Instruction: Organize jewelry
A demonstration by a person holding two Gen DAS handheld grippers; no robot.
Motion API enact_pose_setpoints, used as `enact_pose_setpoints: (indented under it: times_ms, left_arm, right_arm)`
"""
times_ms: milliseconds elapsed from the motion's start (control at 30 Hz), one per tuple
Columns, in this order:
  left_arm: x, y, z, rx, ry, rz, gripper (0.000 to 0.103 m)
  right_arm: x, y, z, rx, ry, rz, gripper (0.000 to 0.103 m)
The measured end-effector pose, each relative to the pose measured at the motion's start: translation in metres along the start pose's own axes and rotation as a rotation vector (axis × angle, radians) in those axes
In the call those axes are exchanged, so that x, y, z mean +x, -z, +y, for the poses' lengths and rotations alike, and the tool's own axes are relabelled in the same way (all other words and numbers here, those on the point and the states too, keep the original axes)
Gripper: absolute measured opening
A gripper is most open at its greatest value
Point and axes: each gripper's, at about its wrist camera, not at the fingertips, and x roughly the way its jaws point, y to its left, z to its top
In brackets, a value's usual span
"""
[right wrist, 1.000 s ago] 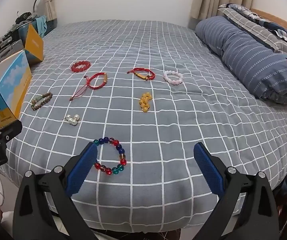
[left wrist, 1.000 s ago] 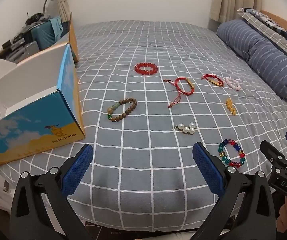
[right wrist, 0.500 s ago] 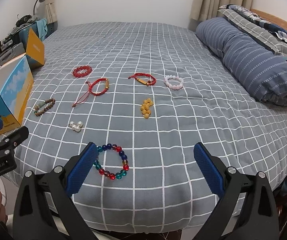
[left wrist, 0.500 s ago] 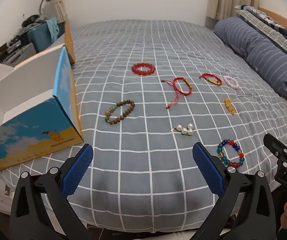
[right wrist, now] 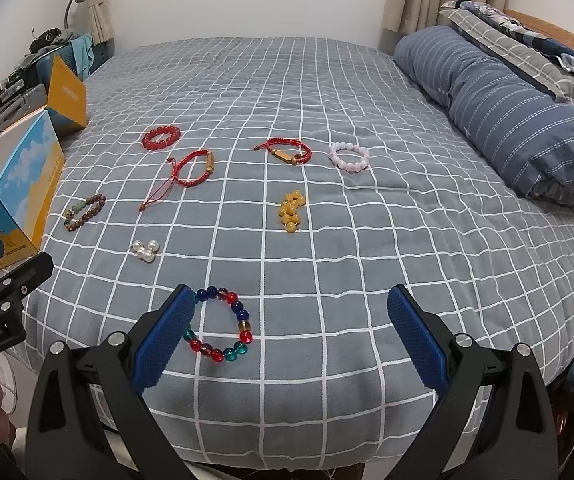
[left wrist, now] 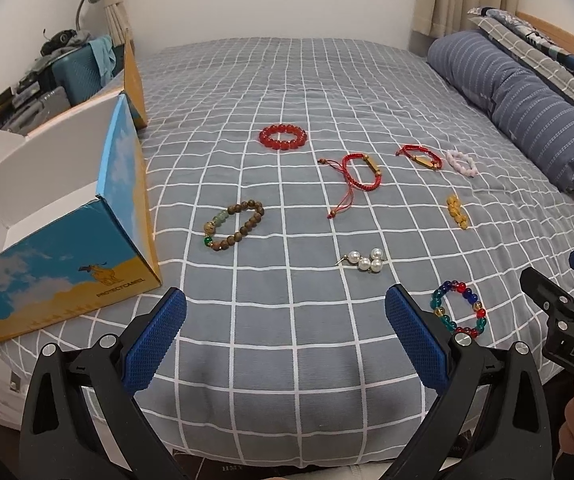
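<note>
Both jaws spread wide, nothing held: L gripper (left wrist: 286, 332) & R gripper (right wrist: 291, 330) over near bed edge, multicolour bead bracelet (right wrist: 219, 326) just past R's left finger, then pearls (left wrist: 365, 260), brown bead bracelet (left wrist: 233, 224) nr open box (left wrist: 67, 216), red bead bracelet (left wrist: 283, 137) farthest.

Box (left wrist: 59, 248) interior hidden behind its near wall and its left end cut by the frame edge; left pad (right wrist: 163, 340) covers the near-left arc of the multicolour bracelet (right wrist: 223, 326); pearl piece (left wrist: 365, 260) beside it too small to identify.
</note>
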Motion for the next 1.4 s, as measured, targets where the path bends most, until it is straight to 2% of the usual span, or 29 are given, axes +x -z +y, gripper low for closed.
enact_pose_setpoints:
  times_ms: [267,1400]
  left_arm:
    - [0.005,0.002,0.001,0.002,0.026,0.026,0.097]
    - [0.013,0.001,0.003,0.043,0.008,0.045,0.097]
  right_arm:
    - [0.004,0.002,0.004,0.003,-0.004,0.022,0.093]
    - [0.012,-0.004,0.010,0.005,-0.012,0.054,0.093]
